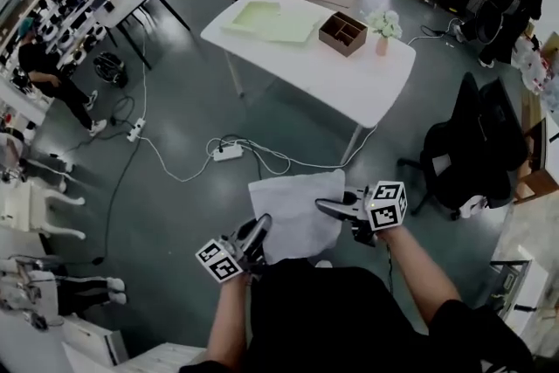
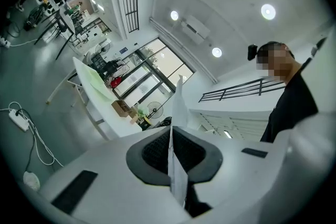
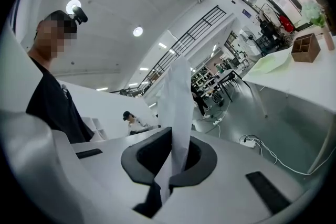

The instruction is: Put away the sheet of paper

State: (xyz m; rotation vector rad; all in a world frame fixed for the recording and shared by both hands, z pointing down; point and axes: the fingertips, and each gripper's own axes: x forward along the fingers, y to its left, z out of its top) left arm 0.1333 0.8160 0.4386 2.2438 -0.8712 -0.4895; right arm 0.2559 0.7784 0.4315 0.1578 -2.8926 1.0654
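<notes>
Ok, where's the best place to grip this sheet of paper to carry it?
The sheet of paper is thin and limp, so pinch opposite side edges, left gripper from its left, right gripper from its right, as now; one grip would probably let it droop.

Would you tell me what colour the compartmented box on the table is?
The compartmented box is brown, clearest in head view.
</notes>
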